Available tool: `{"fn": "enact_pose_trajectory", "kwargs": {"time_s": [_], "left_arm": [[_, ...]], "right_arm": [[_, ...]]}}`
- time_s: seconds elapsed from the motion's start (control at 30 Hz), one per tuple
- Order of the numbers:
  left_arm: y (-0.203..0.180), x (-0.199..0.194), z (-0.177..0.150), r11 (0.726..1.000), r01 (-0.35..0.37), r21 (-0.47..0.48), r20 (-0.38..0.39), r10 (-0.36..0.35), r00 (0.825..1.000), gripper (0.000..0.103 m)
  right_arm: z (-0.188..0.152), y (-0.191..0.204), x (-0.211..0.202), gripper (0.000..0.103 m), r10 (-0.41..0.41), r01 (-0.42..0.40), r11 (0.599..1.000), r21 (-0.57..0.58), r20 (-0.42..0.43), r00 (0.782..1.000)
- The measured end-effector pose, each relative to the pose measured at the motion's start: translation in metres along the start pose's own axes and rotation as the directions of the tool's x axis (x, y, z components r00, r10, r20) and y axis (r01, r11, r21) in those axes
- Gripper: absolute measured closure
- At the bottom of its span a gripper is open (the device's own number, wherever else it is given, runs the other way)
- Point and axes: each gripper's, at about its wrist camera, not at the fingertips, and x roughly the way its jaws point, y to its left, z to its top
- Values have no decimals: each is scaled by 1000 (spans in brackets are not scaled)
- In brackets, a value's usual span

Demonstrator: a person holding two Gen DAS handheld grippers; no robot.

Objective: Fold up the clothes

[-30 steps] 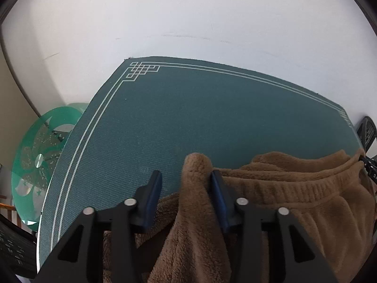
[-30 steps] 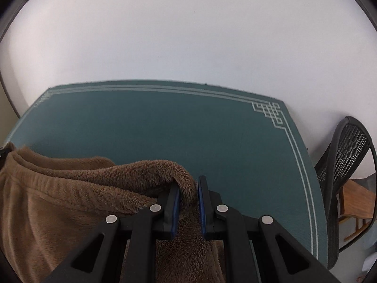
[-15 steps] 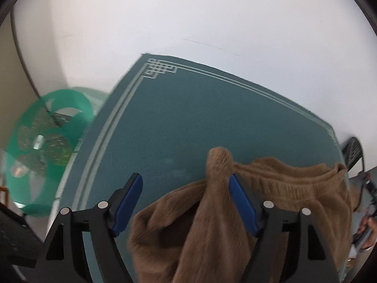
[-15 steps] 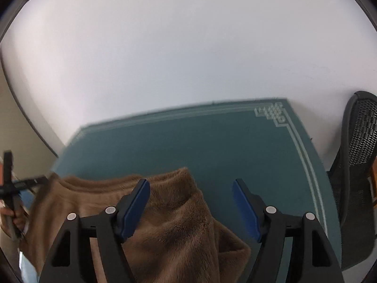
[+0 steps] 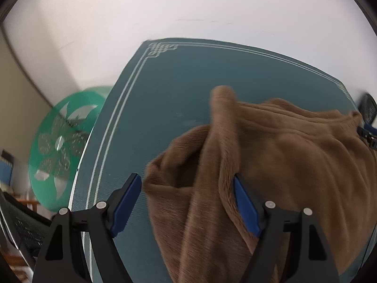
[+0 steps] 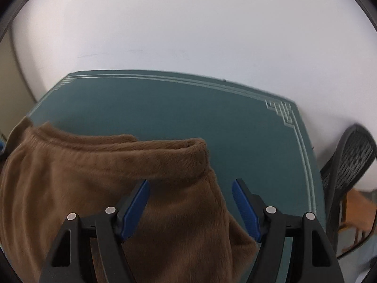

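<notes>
both grippers have let go since a second ago: left gripper [image 5: 188, 202] and right gripper [image 6: 190, 204] jaws apart over brown fleece garment [image 6: 99, 169], lower frame, on green mat [image 6: 165, 108].

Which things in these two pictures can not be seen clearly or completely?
- Brown garment: its lower part is cut off by the bottom edge in both wrist views.
- Left wrist view: the raised fold is motion-blurred.
- Right gripper in the left wrist view: only a sliver, cut by the frame edge.
- Black mesh chair: partly outside the frame.
</notes>
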Motion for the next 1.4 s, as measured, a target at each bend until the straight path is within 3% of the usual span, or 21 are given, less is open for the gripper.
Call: {"fn": "enact_pose_trajectory", "kwargs": {"time_s": [0.07, 0.2, 0.43, 0.6, 0.8, 0.93, 1.03, 1.1, 1.2, 1.3, 1.4], "left_arm": [[11, 6, 1, 999, 30, -45, -10, -31, 999, 12], [27, 2, -4, 988, 115, -107, -9, -117, 993, 12], [30, -45, -41, 978, 196, -67, 17, -195, 981, 11], [33, -63, -73, 960, 278, -23, -12, -278, 961, 10], [36, -61, -105, 944, 328, -17, -38, -329, 944, 10], [42, -52, -115, 907, 414, -77, -53, -418, 907, 12], [38, -57, -117, 880, 471, -55, -48, -474, 879, 28], [34, -58, -118, 875, 483, -36, -47, -484, 874, 52], [31, -57, -117, 880, 474, -30, -49, -475, 879, 64], [42, -56, -116, 868, 491, -80, -41, -495, 868, 75], [55, -57, -121, 858, 502, -111, -29, -508, 861, 76]], "right_arm": [[2, -3, 11, 29, -12, 13, 1000, 22, -22, 1000], [5, -3, 19, 29, -22, 23, 999, 40, -40, 999], [-3, 9, -25, 29, -30, 29, 999, 20, 51, 998], [-4, 44, -79, 29, 60, -55, 998, -41, 125, 990], [-1, 116, -115, 29, 232, -215, 966, -146, 119, 965], [0, 168, -127, 29, 325, -298, 929, -218, 97, 941], [-3, 205, -126, 29, 363, -328, 901, -284, 79, 929], [-5, 220, -120, 29, 375, -341, 893, -295, 65, 925], [-8, 240, -110, 29, 392, -361, 882, -303, 44, 919], [-9, 258, -101, 29, 401, -376, 874, -308, 20, 916], [-10, 271, -82, 29, 331, -312, 890, -333, 2, 943]]}}
